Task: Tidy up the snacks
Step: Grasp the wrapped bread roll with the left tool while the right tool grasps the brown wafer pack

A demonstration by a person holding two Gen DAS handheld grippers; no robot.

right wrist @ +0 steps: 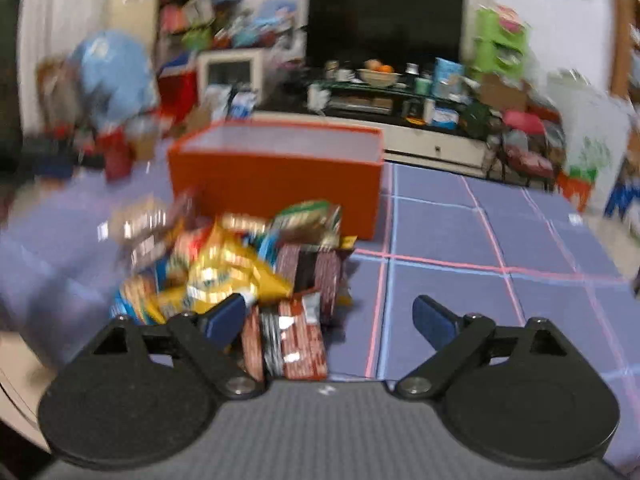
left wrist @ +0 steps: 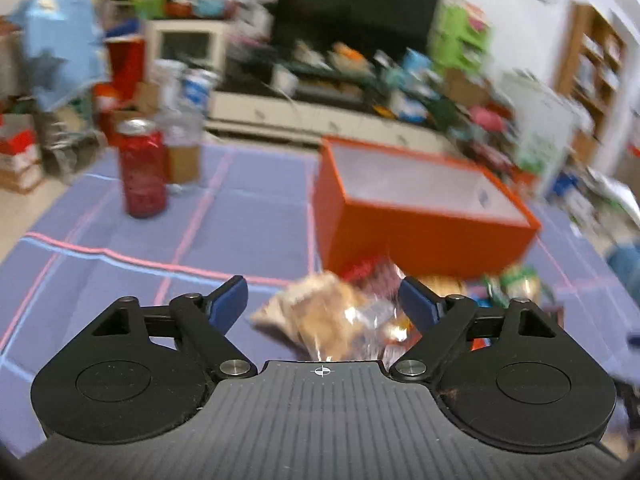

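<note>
- Step in hand, as judged: both tools are approaching the snack pile (right wrist: 240, 268) to pick; no packet is gripped yet.
- Left tool (left wrist: 323, 300) is standing open over a tan wrapped packet (left wrist: 320, 312), pads clear of it.
- Right tool (right wrist: 329, 318) is standing wide open, brown bar packets (right wrist: 296, 340) lying by its left finger.
- Snacks are lying on the table (right wrist: 460, 304), just in front of the orange box (right wrist: 276, 176), which looks empty.
- Next move calls for closing on one packet and carrying it to the box.
- Only the left view is showing the red can (left wrist: 142, 168).

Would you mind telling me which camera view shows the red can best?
The left wrist view: the red can stands upright and unobstructed on the blue tablecloth. In the right wrist view it is only a red blur.
</note>
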